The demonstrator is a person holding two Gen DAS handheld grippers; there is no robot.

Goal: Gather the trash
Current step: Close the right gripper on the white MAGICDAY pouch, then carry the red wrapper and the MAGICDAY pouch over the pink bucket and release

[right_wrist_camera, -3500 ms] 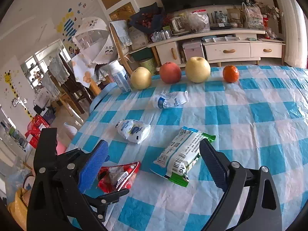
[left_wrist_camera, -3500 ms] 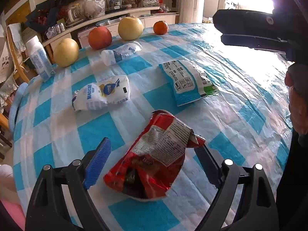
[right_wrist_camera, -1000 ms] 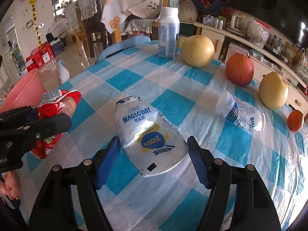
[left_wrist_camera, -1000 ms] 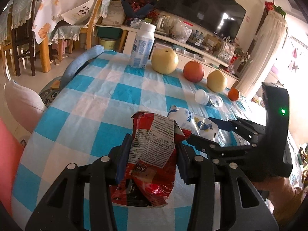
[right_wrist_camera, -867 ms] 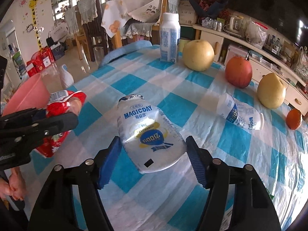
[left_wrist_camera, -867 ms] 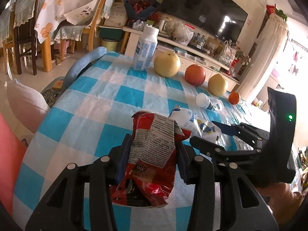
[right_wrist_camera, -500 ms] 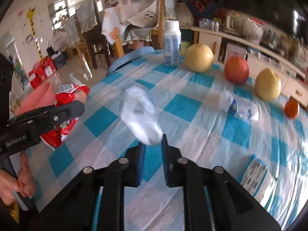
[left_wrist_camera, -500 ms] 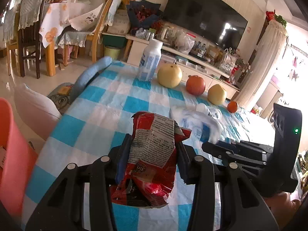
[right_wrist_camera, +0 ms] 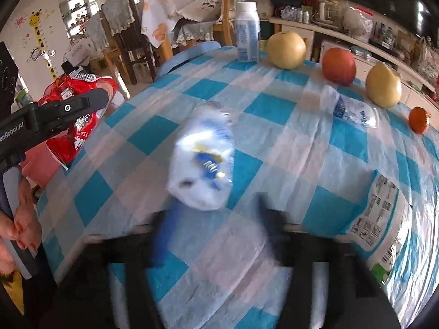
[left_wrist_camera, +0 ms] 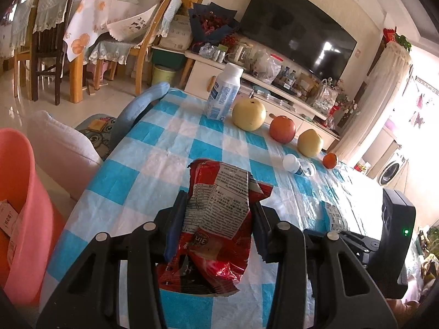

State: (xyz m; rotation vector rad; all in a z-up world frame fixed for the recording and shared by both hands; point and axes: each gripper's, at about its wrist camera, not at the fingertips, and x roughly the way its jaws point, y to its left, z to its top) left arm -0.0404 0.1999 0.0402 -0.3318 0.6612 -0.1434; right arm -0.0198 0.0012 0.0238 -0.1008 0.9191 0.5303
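My left gripper [left_wrist_camera: 218, 200] is shut on a crumpled red snack bag [left_wrist_camera: 219, 219], held above the table's left edge beside a pink bin [left_wrist_camera: 22, 192]. In the right wrist view the same red bag [right_wrist_camera: 76, 126] hangs at far left in the left gripper's fingers [right_wrist_camera: 82, 104]. My right gripper [right_wrist_camera: 216, 211] is badly blurred and its jaws are opening. A white MAGICDAY pouch [right_wrist_camera: 203, 161] lies on the checked cloth just ahead of them, its near end between the fingertips, with no pad pressing on it.
A small bottle [right_wrist_camera: 348, 109] lies on its side, and a white-green wrapper [right_wrist_camera: 381, 219] lies at the right. An upright milk bottle [left_wrist_camera: 223, 93], two pears, an apple [left_wrist_camera: 282, 130] and an orange [left_wrist_camera: 330, 160] line the far edge. Chairs stand beyond the table.
The left gripper carried the red bag leftwards, bringing the pink bin into view. The right jaws closed near the white pouch and have now spread apart again; the pouch looks shifted and blurred.
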